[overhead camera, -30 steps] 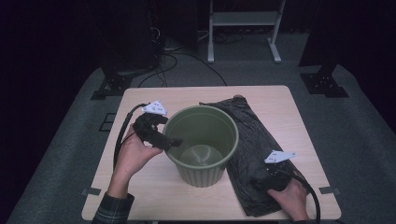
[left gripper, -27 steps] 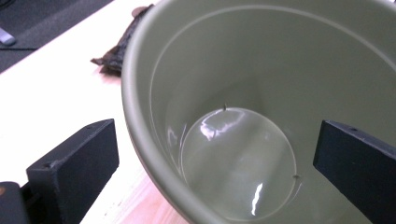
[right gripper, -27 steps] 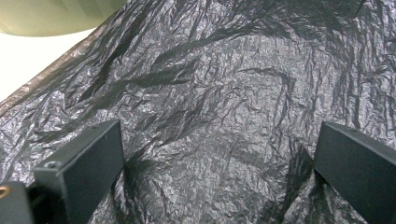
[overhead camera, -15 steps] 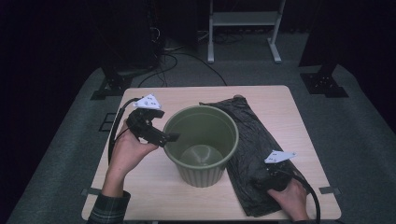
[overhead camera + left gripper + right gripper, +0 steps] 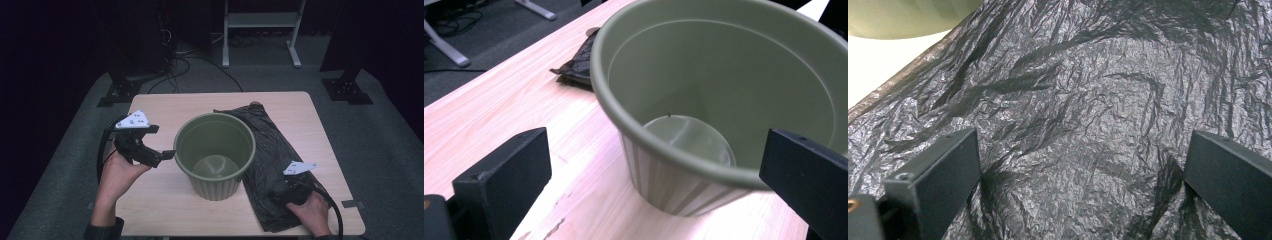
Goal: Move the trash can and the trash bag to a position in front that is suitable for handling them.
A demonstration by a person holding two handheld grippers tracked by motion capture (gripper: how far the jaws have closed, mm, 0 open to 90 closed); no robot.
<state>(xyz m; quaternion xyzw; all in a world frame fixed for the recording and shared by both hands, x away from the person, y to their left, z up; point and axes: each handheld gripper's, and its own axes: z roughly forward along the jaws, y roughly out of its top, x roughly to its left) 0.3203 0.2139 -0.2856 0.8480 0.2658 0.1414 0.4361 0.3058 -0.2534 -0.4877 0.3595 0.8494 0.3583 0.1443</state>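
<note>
Wooden tabletop [image 5: 165,207]: green bin [image 5: 215,152] beside flat black bin bag [image 5: 272,150]; left gripper [image 5: 159,159], right gripper [image 5: 280,196] spread wide, empty; next, probably pinching bag

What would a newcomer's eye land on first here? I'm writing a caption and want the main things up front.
First, the big olive-green bucket, upright and empty at the middle of the wooden table. Next, the crinkled black plastic bag lying flat to its right, running from the far edge to the near one. Then the two open grippers: the left gripper close beside the bucket's rim, the right gripper low over the bag's near end.
</note>
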